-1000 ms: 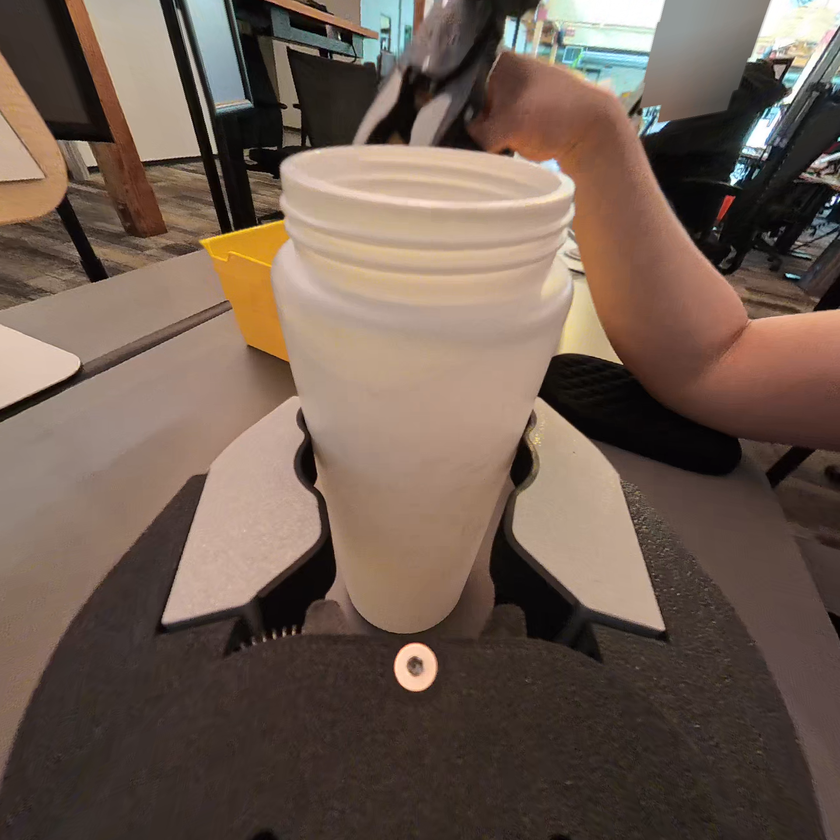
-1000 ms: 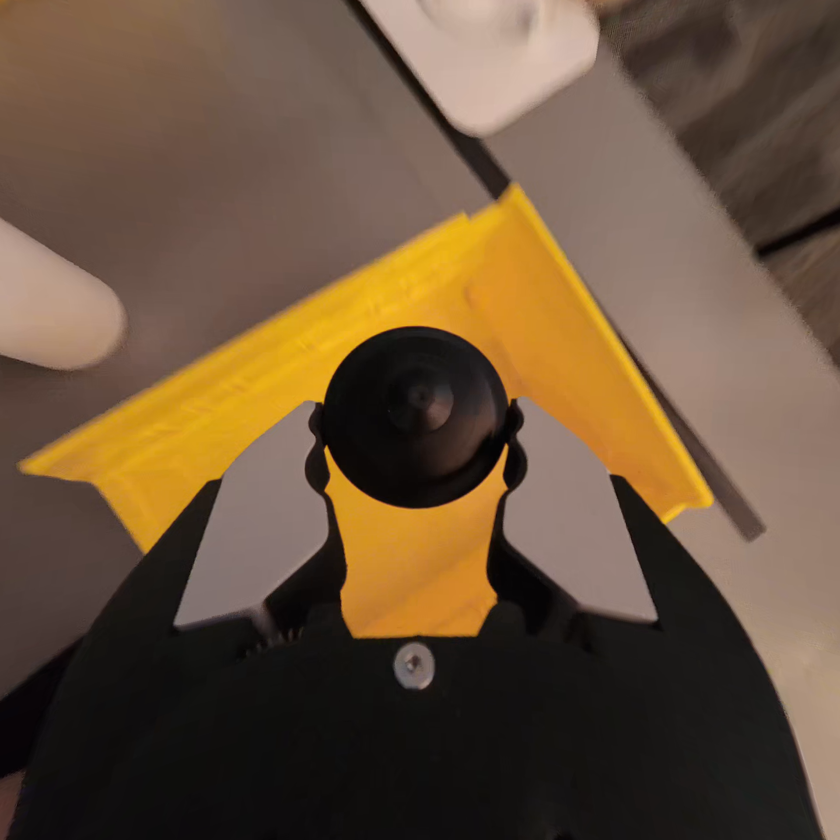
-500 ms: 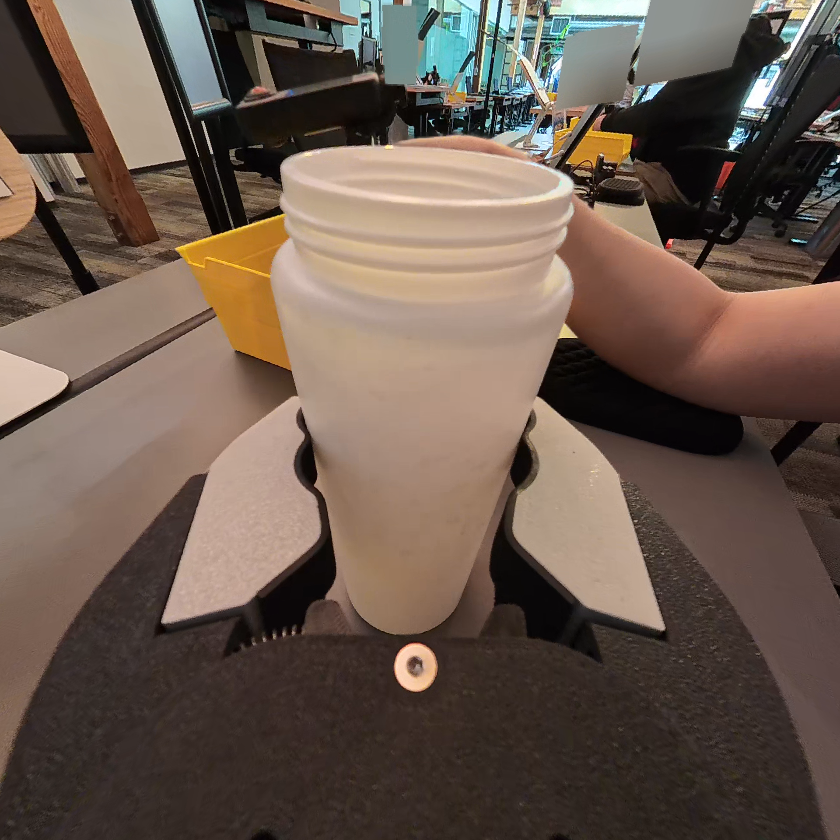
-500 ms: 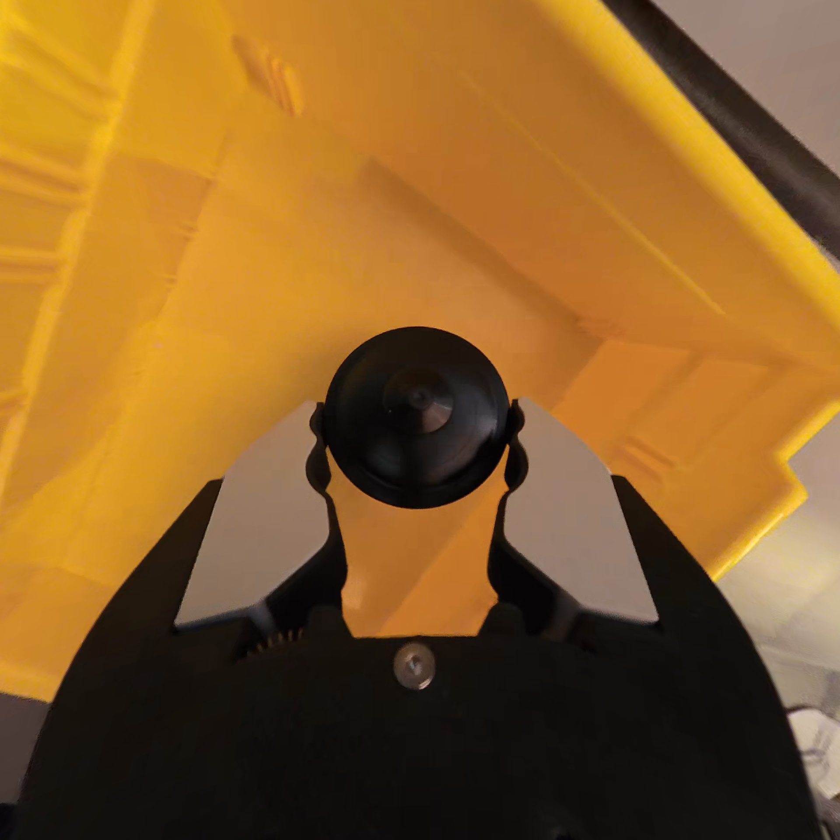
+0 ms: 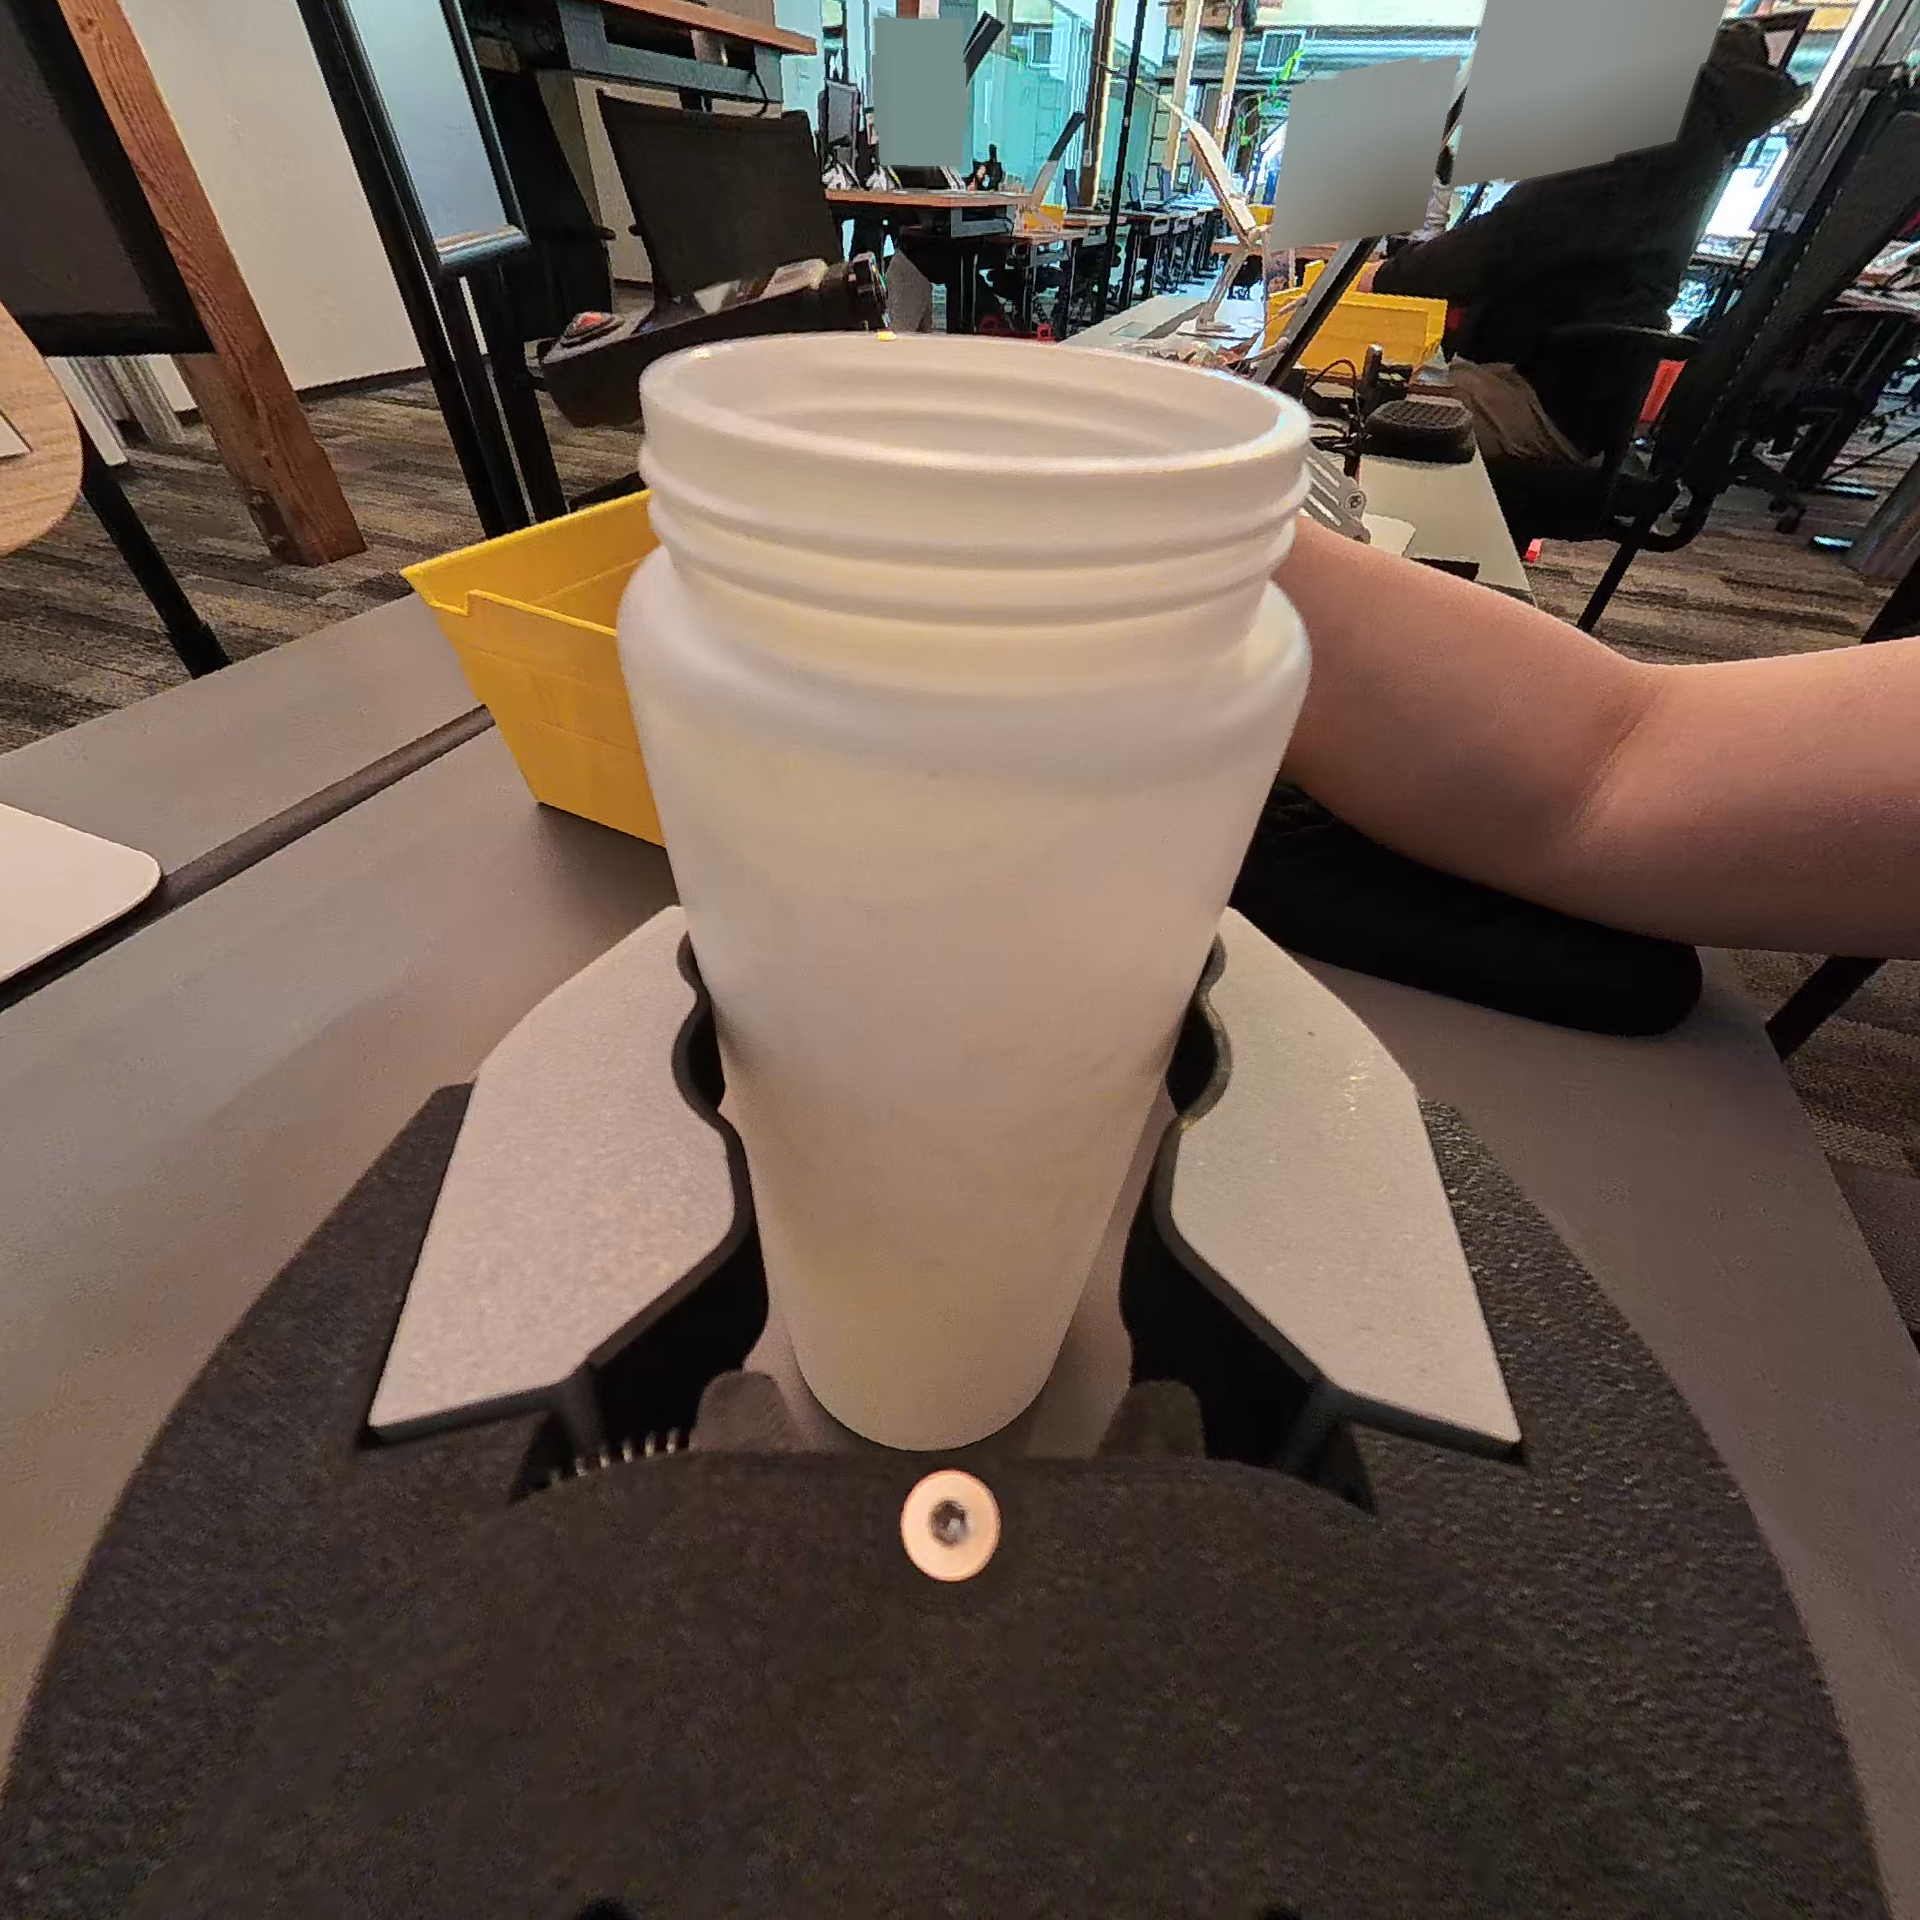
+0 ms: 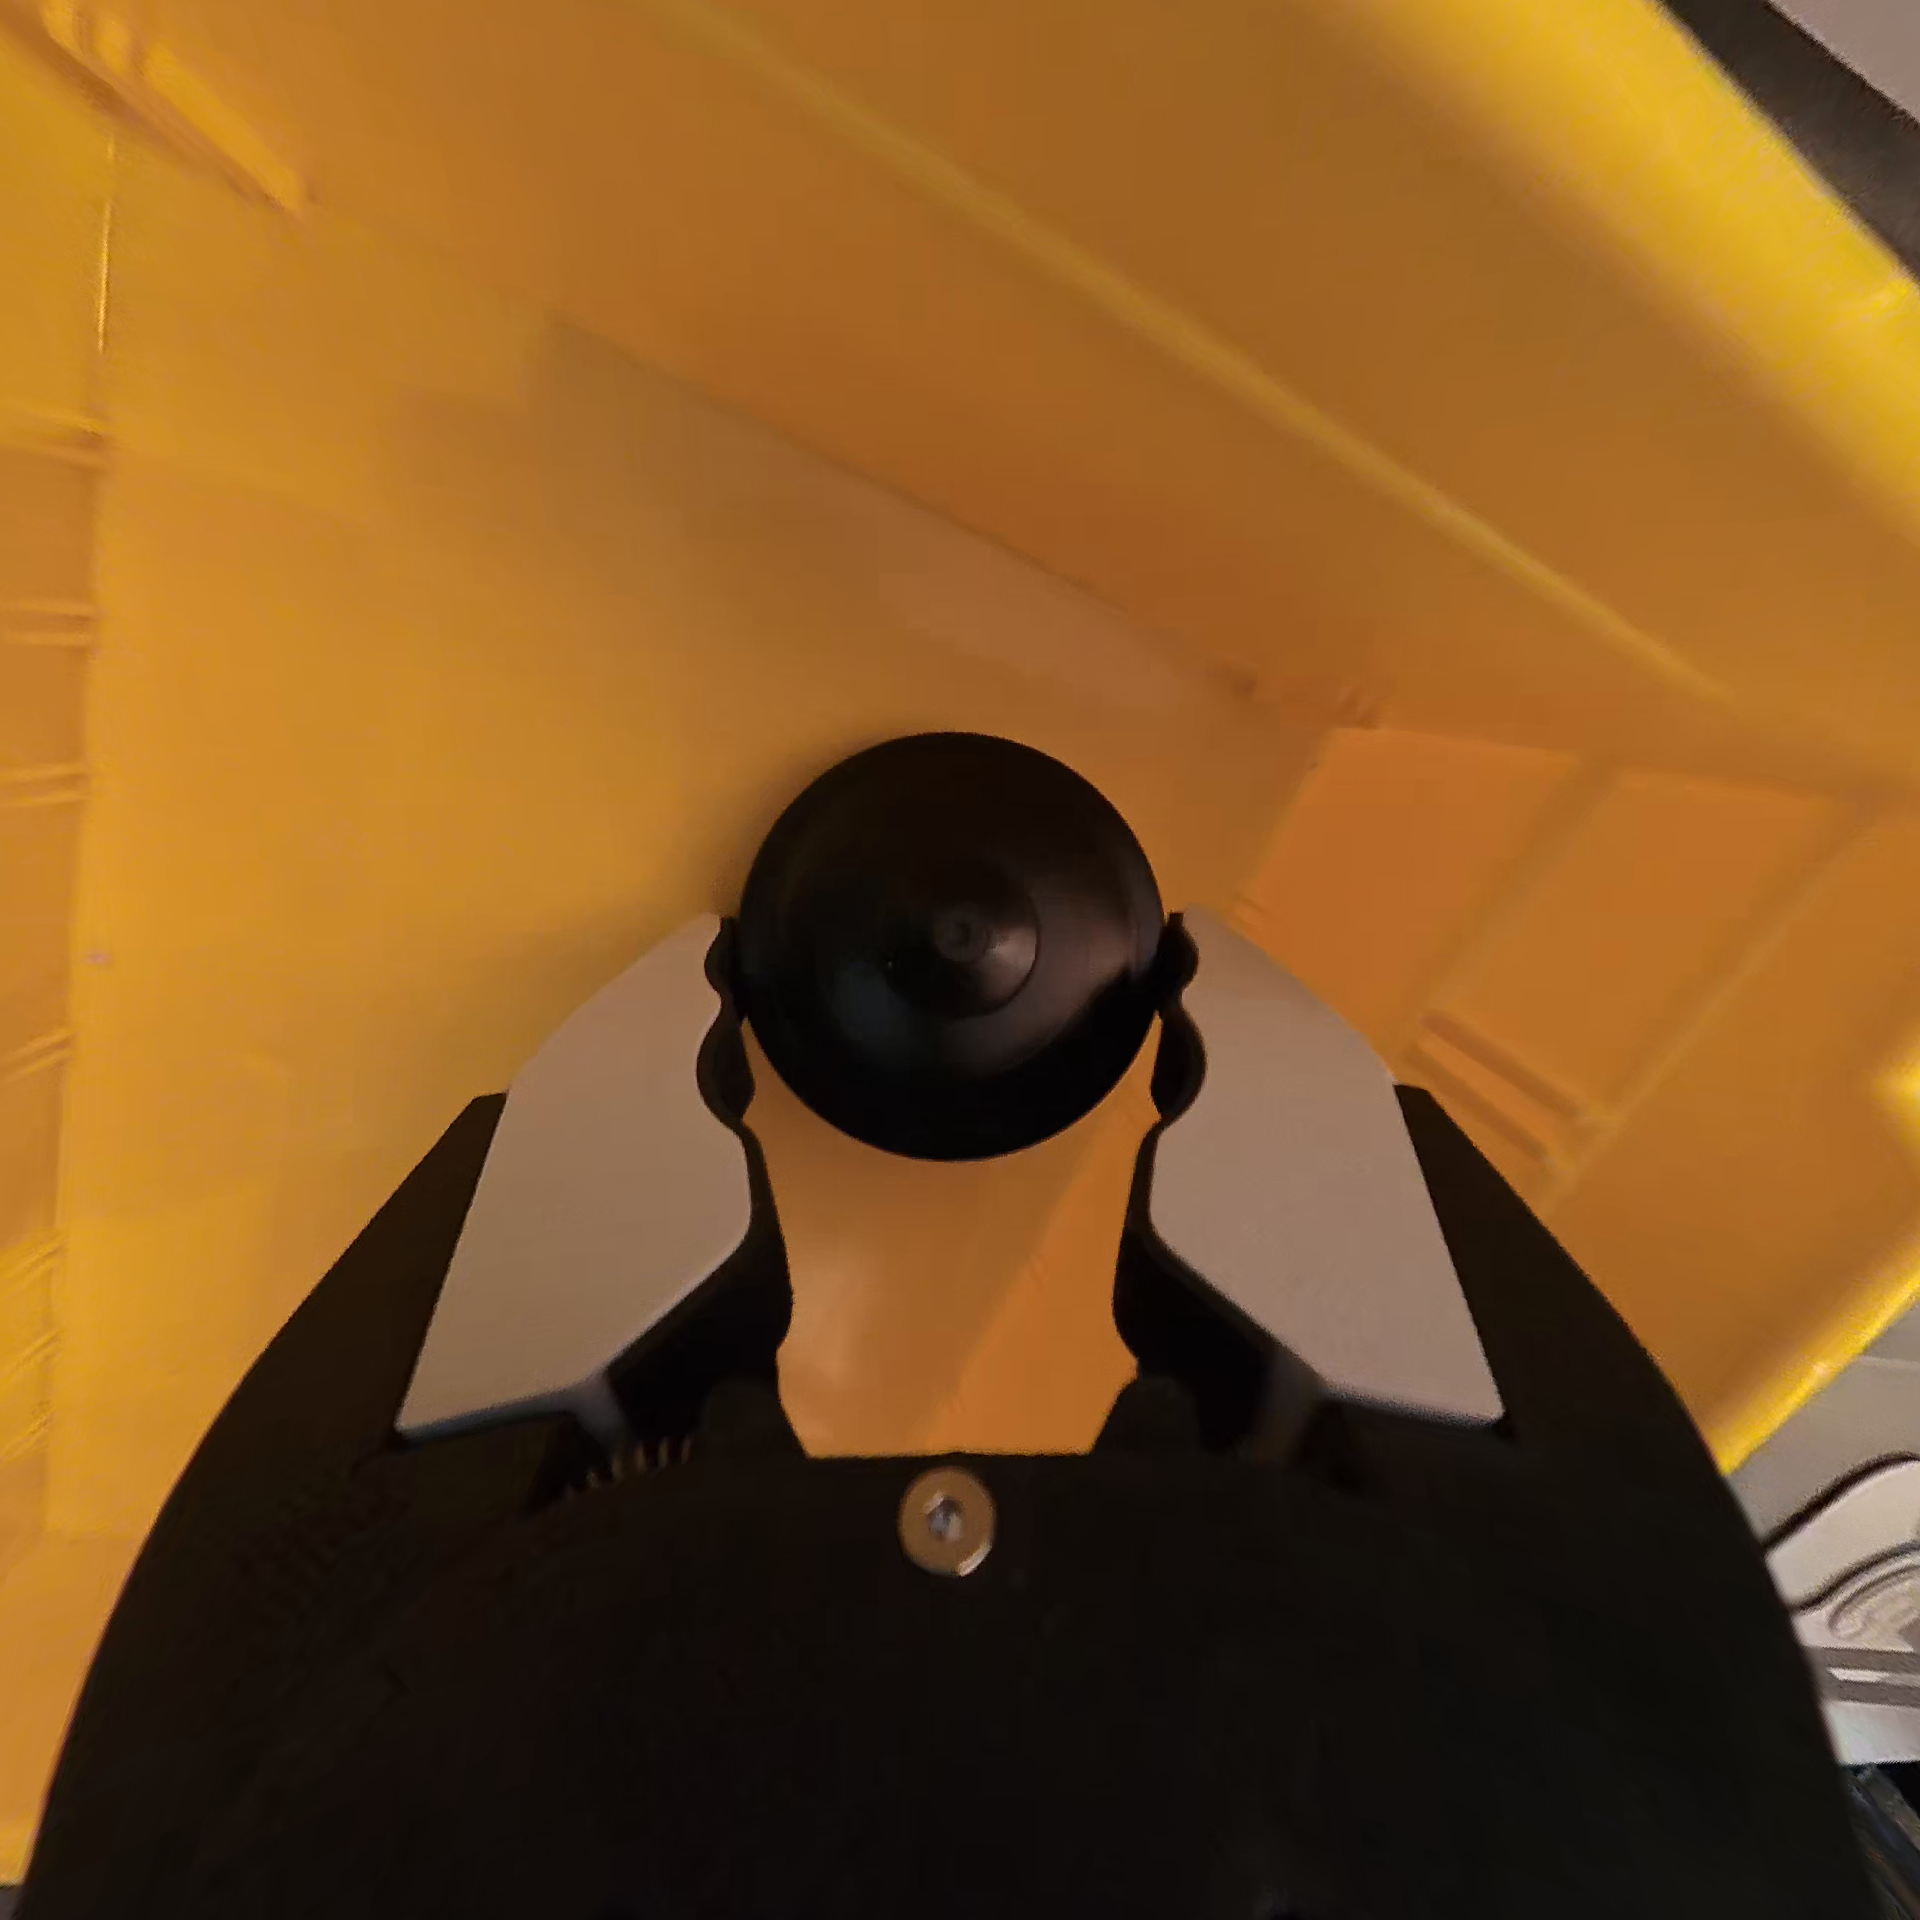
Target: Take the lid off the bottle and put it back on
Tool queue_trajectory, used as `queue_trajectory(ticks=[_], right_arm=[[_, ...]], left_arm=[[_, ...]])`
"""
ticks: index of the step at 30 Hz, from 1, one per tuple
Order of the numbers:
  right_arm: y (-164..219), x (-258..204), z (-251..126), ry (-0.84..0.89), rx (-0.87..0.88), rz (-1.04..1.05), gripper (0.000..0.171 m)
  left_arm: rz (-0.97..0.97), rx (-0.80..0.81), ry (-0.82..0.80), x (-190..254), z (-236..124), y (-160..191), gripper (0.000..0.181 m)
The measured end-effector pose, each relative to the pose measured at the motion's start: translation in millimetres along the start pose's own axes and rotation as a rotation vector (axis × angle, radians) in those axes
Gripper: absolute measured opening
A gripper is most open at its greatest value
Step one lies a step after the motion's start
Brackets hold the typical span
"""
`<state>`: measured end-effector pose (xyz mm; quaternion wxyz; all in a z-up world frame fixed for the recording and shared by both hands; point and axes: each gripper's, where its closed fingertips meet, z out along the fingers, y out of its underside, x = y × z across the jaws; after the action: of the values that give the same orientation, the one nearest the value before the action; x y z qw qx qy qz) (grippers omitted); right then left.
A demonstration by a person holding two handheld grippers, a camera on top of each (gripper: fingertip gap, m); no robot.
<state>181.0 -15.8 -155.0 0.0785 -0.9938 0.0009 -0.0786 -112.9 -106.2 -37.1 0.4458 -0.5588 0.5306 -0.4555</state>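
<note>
A white wide-mouth bottle (image 5: 961, 862) stands upright on the grey table with no lid on its threaded neck. My left gripper (image 5: 951, 997) is shut on the bottle's body, one finger on each side. My right gripper (image 6: 948, 961) is shut on the round black lid (image 6: 948, 945) and holds it low inside the yellow bin (image 6: 520, 727), close to the bin's floor. In the left wrist view the right gripper is hidden behind the bottle; only the person's forearm (image 5: 1558, 769) reaches behind it.
The yellow bin (image 5: 540, 665) sits on the table just behind and left of the bottle. A black padded rest (image 5: 1455, 935) lies under the forearm at right. A white pad corner (image 5: 62, 883) is at the left edge. Chairs and desks stand behind.
My right gripper has moved down with the lid from above the bin into it, and a little deeper in the last half second. The bottle and left gripper have stayed put.
</note>
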Motion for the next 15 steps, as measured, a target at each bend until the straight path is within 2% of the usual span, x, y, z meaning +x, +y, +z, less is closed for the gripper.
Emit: queue_trajectory(ticks=[12,15], right_arm=[[2,4,-1,0.012,-0.009,-0.013,0.077],[-2,3,-13,0.005,0.029,-0.017,0.075]], left_arm=[[-0.007,0.001,0.006,0,0,0,0.086],[-0.007,0.0,-0.001,-1,0,0,0.086]])
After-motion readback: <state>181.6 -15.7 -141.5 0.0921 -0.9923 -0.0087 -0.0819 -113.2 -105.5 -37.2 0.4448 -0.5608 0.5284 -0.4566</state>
